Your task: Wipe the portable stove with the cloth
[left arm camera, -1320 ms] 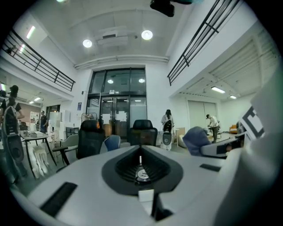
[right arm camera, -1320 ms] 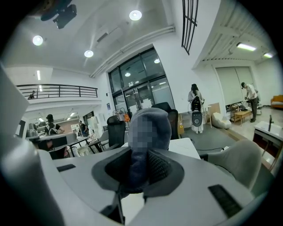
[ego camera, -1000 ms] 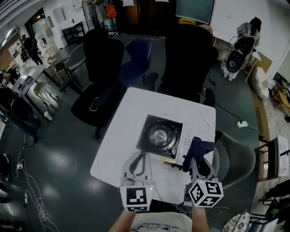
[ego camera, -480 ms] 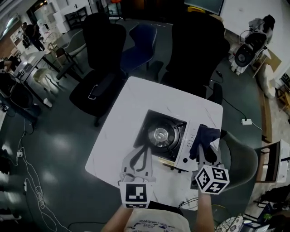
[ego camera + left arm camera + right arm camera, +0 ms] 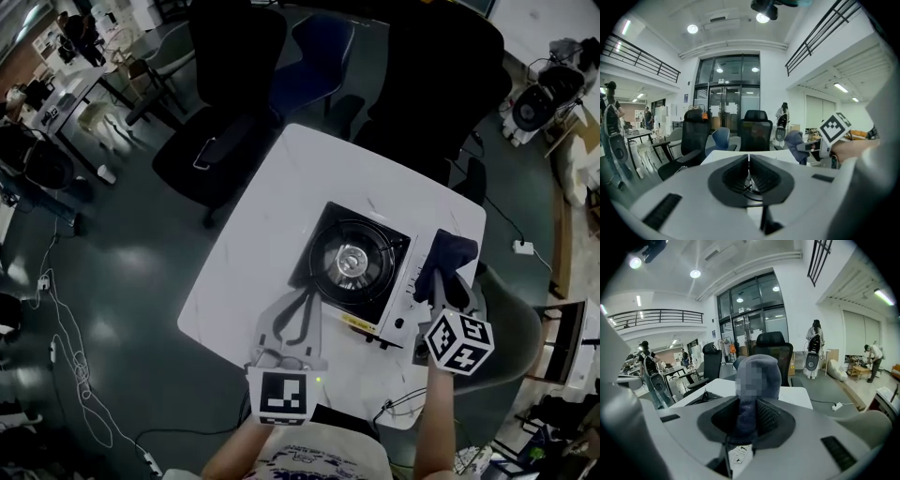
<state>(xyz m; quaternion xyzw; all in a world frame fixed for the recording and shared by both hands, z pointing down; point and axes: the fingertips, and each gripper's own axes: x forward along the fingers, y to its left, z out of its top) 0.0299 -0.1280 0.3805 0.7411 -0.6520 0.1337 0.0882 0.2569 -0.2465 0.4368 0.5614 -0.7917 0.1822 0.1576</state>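
the portable stove sits just right of centre in the head view, on the right half of a white table. its top is black with a round burner in the middle, and a white control strip runs down its right side.

the cloth is dark blue and bunched, at the right of centre in the frame, over the stove's right edge beside the control strip. whether it touches the stove cannot be told. in the right gripper view the cloth fills the middle of the frame, pinched between the jaws and standing up out of them.

the right gripper is clamped on the cloth, its marker cube lower right in the head view. the left gripper is in the lower centre, over the table's near part, just beside the stove's lower left corner. in the left gripper view its jaws meet in a closed line with nothing between them. the cloth shows at that view's right, apart from this gripper.

beyond the table, in the upper part of the head view, stand two black chairs and a blue chair. a grey chair is at the table's right side.
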